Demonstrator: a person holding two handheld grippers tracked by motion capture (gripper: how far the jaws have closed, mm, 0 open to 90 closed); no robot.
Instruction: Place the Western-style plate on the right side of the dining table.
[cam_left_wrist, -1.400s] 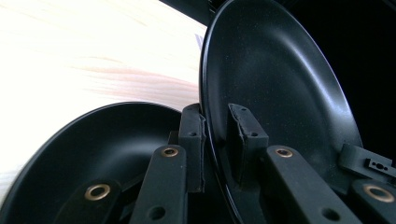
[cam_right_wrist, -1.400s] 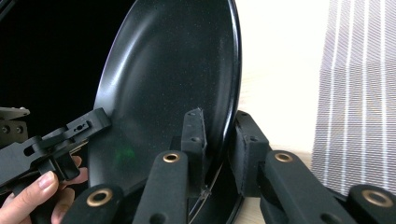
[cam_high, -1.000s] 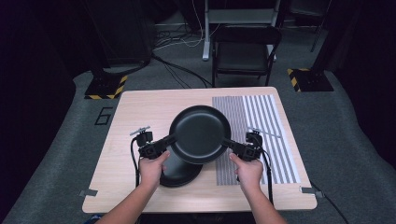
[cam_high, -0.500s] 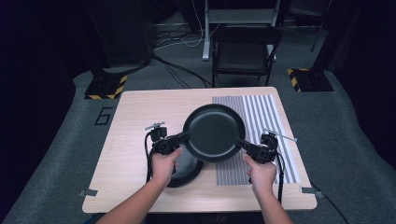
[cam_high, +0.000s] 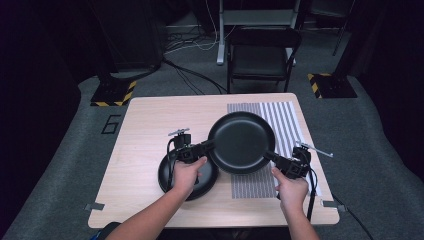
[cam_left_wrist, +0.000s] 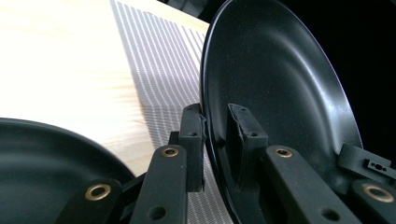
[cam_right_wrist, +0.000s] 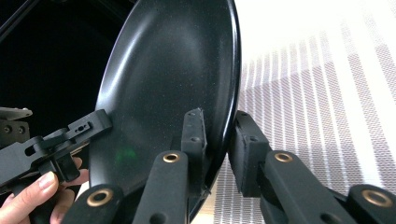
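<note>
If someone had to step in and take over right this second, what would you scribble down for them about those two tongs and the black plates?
Left tongs: shut on the left rim of the upper black plate.
Right tongs: shut on the same plate's right rim.
That plate is lifted, held between both tongs above the near edge of the striped mat.
A second black plate lies on the wooden table, under the left hand.
Done: top plate taken off the other.
Left, probably: set it down on the mat, then release both tongs.
</note>
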